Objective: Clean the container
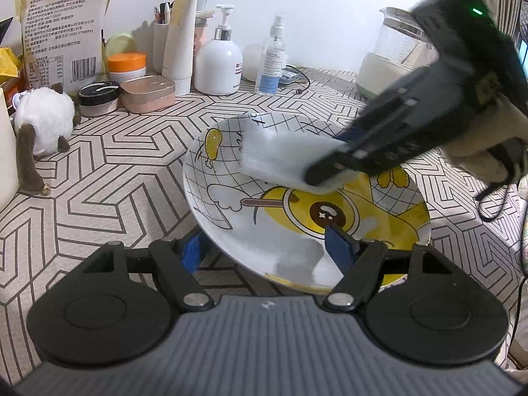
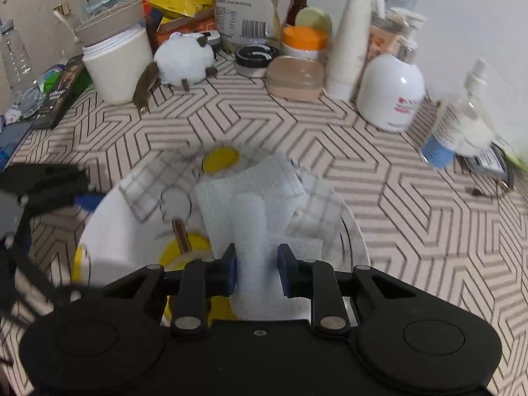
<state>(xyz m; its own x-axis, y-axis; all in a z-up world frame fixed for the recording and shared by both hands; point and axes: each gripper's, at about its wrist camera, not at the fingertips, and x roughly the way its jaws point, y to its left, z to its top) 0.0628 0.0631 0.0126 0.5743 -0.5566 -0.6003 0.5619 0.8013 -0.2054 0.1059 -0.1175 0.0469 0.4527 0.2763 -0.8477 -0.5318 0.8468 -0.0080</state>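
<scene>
White ceramic bowl with yellow cartoon print and black grid lines (image 1: 250,198) tilted on patterned tabletop (image 1: 99,171), near rim gripped by left gripper (image 1: 267,247): one blue pad inside, one outside, so bowl is steadied and its inside is presented for wiping. Folded white paper towel (image 2: 250,204) pinched between narrow jaws of right gripper (image 2: 256,272), pressed on far inner wall; judged mid-wipe. White pump bottle (image 1: 218,62), clear spray bottle (image 1: 272,62) and fluffy white toy (image 1: 43,122) kept well apart along wall.

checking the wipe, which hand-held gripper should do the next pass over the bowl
Right. The right hand-held gripper already pinches the paper towel inside the bowl; the left hand-held gripper is clamped on its rim, steadying it.
</scene>
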